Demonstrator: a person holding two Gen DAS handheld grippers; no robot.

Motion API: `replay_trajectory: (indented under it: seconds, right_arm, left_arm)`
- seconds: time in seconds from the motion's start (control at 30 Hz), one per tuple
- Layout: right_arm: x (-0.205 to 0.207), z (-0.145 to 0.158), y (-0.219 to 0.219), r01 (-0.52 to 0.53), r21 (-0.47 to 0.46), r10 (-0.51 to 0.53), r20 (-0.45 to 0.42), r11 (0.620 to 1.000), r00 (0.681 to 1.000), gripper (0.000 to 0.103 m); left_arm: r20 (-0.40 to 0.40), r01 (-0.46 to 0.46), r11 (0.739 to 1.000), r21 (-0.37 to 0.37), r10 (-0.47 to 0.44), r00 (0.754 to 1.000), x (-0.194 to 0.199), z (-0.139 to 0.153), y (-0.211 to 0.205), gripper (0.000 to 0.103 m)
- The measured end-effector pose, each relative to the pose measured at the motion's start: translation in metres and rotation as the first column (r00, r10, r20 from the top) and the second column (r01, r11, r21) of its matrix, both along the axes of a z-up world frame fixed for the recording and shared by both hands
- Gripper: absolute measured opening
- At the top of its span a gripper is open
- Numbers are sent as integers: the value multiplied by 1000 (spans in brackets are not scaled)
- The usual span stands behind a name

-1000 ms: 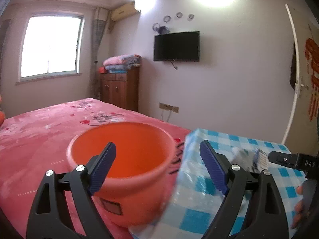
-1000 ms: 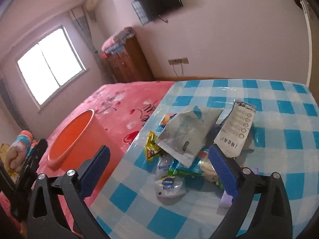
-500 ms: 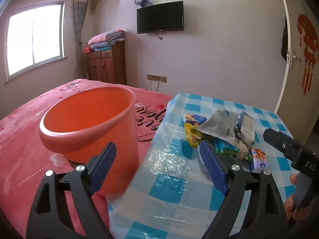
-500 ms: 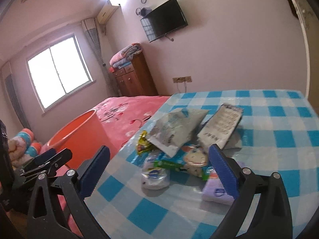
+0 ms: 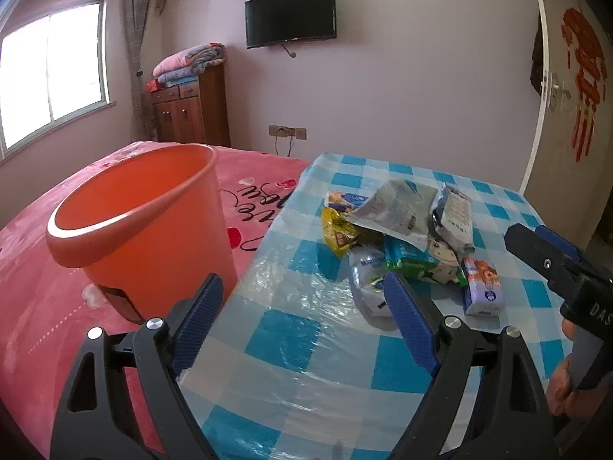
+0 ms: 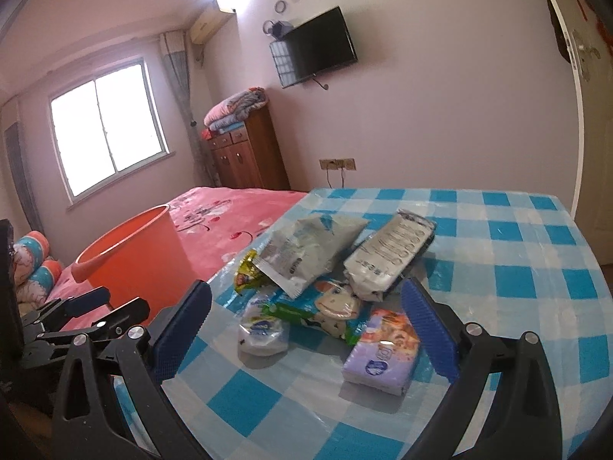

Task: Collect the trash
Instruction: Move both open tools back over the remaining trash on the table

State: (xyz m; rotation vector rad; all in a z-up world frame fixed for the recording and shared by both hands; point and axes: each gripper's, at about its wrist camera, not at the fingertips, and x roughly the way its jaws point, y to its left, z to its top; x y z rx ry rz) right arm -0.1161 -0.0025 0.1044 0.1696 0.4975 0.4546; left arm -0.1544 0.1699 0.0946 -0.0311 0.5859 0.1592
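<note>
Right then, your left gripper and right gripper both hung wide and empty over the checked table; the wrappers lay piled just ahead, and the orange bin stood beyond on the bed.

The right gripper body shows the white letters "DAS". Print on the wrappers is too small to read.

Wrappers on table, bucket left.
</note>
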Motion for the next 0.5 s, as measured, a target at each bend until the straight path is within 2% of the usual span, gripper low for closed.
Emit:
replay_trajectory:
  seconds: [0.37,0.5]
  right_arm:
    - [22,-20,-46,88,61,-80,-123,994,989,98]
    - [28,-26,-66,129,77,-118,-141,989,983,98]
  left_arm:
    - [-83,54,999,4,-54,995,14,-17,-27,86]
    - [-116,67,998,11,-66,991,19,-23,-38,86]
